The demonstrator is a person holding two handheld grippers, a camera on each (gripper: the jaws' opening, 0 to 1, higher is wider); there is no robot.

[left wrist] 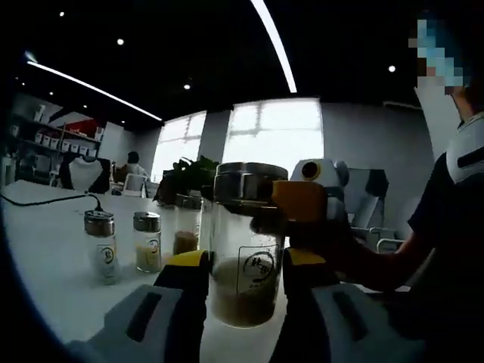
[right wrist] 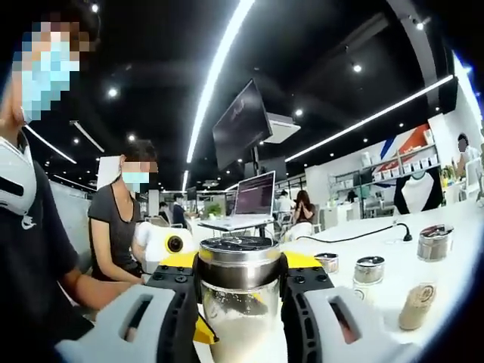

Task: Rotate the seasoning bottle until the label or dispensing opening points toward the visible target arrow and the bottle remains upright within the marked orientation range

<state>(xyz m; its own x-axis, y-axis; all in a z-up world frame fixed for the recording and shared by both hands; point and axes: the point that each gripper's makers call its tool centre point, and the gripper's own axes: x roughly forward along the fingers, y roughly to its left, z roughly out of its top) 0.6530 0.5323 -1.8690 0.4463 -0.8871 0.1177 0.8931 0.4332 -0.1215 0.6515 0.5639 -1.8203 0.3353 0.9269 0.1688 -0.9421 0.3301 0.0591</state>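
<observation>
The seasoning bottle [left wrist: 246, 265] is clear glass with a round printed label, tan powder in its lower part and a steel lid [left wrist: 246, 181]. It stands upright on the white table [left wrist: 53, 265]. My left gripper [left wrist: 243, 261] is shut on its glass body, one yellow-tipped jaw on each side. My right gripper [left wrist: 299, 204] comes in from the right and clamps the lid. In the right gripper view, the right gripper [right wrist: 240, 276] has its jaws pressed on either side of the steel lid [right wrist: 238, 263], with the glass body [right wrist: 240, 318] below.
Three more seasoning bottles [left wrist: 100, 242] [left wrist: 147, 240] [left wrist: 185, 227] stand to the left, behind them a plant [left wrist: 189, 175] and a black cable [left wrist: 53, 200]. Other jars [right wrist: 369, 276] [right wrist: 427, 272] stand on the table. A laptop [right wrist: 255, 197] and a seated person [right wrist: 121, 227] are further back.
</observation>
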